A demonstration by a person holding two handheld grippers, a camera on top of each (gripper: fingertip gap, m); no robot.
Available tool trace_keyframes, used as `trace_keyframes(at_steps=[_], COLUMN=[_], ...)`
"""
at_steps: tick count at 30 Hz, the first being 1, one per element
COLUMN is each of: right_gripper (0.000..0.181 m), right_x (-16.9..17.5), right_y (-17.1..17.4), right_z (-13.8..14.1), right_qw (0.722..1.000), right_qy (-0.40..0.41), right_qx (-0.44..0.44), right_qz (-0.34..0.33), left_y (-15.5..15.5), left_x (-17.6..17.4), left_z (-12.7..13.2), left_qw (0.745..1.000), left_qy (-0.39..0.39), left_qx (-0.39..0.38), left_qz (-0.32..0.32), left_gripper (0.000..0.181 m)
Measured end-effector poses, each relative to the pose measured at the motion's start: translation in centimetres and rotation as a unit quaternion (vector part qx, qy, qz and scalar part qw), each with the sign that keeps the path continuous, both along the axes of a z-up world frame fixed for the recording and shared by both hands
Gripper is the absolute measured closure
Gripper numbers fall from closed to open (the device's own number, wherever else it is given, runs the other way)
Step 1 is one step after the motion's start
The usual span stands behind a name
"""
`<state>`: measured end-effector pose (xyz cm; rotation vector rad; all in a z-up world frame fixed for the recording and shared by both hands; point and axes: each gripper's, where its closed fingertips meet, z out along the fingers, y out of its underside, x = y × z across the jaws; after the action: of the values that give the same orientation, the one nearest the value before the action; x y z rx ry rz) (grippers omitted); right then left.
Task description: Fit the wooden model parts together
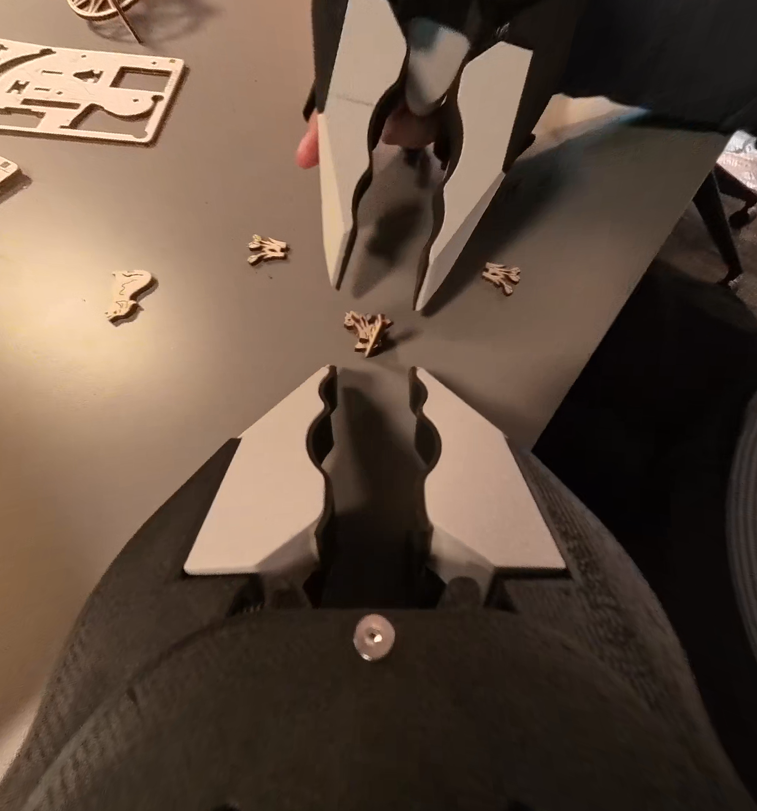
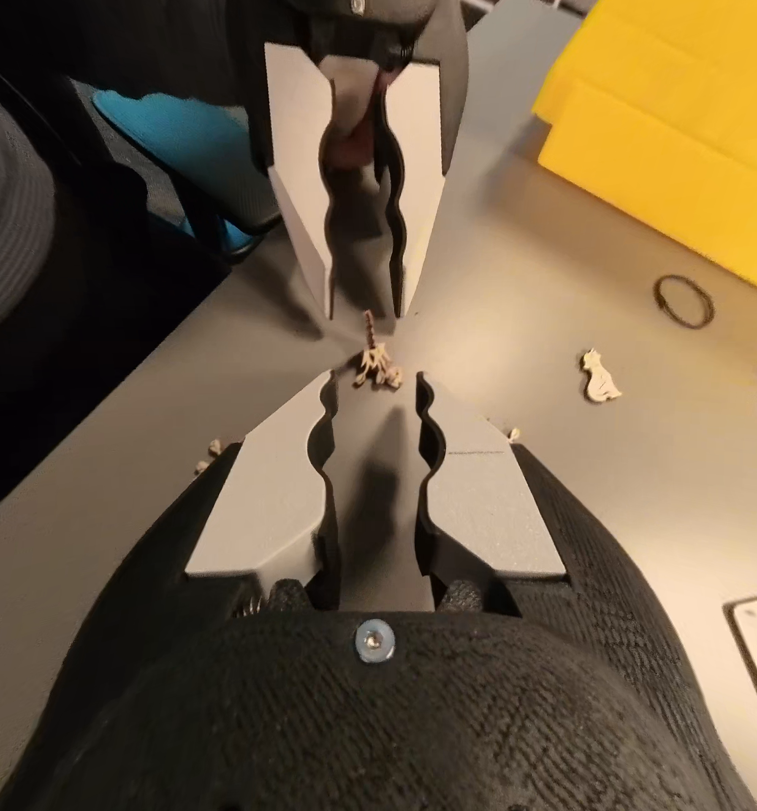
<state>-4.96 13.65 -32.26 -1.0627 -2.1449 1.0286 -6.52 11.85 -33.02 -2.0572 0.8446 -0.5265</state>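
Observation:
A small wooden model piece (image 1: 367,333) lies on the grey table (image 1: 192,395), one part of it standing up; it also shows in the right wrist view (image 2: 376,364). My left gripper (image 1: 372,371) is open and empty, its tips just short of the piece. My right gripper (image 1: 378,296) faces it from the far side, open and empty. In the right wrist view my right gripper (image 2: 376,375) has the piece just beyond its tips, and the left gripper (image 2: 363,315) is opposite. Two similar small pieces (image 1: 269,250) (image 1: 501,276) lie either side.
A cat-shaped wooden piece (image 1: 128,294) (image 2: 600,384) lies apart. Punched-out wooden sheets (image 1: 74,92) and a wheel model (image 1: 100,8) lie at the far left. A yellow box (image 2: 675,131) and a dark elastic ring (image 2: 683,300) are beyond. The table edge (image 1: 587,351) runs close by. Between my right fingertips and the cat-shaped wooden piece (image 2: 600,384) there is roughly 10 cm. Seen from the left wrist view (image 1: 131,282) as well.

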Motion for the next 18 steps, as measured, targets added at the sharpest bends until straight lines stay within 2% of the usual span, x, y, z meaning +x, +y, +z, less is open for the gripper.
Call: trace_keyframes(at_steps=[2,9,13,18], right_gripper=[0.151,0.157,0.158,0.158], right_x=[-0.5,-0.6,-0.6,-0.6], right_y=[-0.1,-0.4,-0.4,-0.4], right_z=[0.4,-0.4,-0.6,-0.8], right_qw=[1.000,0.997,0.996,0.994], right_qy=[0.018,0.004,0.009,0.011], right_qx=[0.004,0.027,0.040,0.053], right_qz=[0.019,0.065,0.081,0.093], left_y=[0.1,0.4,0.2,0.5], left_x=[0.0,0.3,0.5,0.3], left_z=[0.0,-0.1,0.0,0.7], left_qw=[1.000,1.000,0.999,0.997], left_qy=[-0.001,0.006,0.027,0.026], left_qx=[0.001,0.007,0.037,0.074], left_qz=[0.002,-0.006,-0.013,0.007], left_gripper=[0.149,0.147,0.146,0.156])
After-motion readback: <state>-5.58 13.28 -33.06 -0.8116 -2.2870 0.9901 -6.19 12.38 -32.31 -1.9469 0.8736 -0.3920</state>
